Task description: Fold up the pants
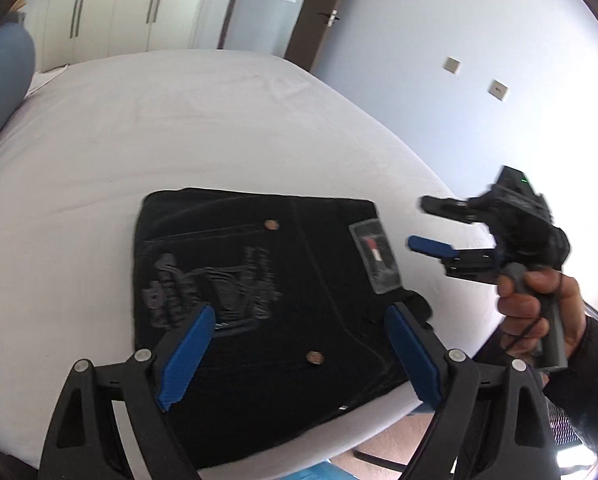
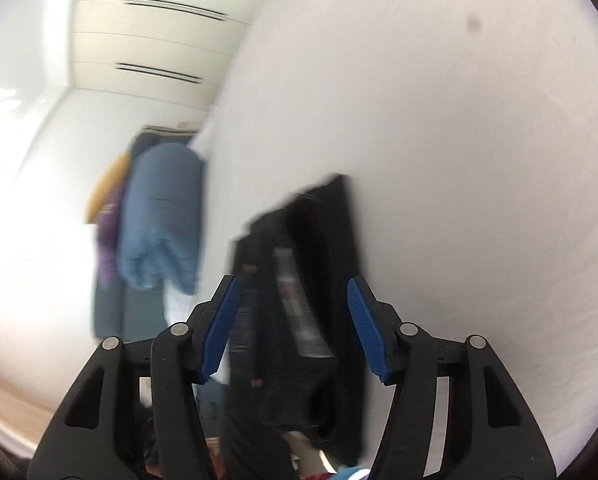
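The black denim pants (image 1: 259, 292) lay folded square near the white bed's (image 1: 219, 120) front edge; left tongs (image 1: 299, 356) and right tongs (image 1: 427, 228) gaped empty, fold apparently finished.

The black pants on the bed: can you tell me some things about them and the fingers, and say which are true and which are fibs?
1. The pants lie folded into a flat dark square on the white bed. True.
2. The left gripper is squeezing the pants. False: its blue fingers stand wide apart, above the cloth, pinching nothing.
3. A hand holds the right gripper off to the side of the pants. True.
4. The pants are bright red. False: they are black, with a grey print and a small label.
5. The right gripper carries a sock. False: nothing is between its fingers.
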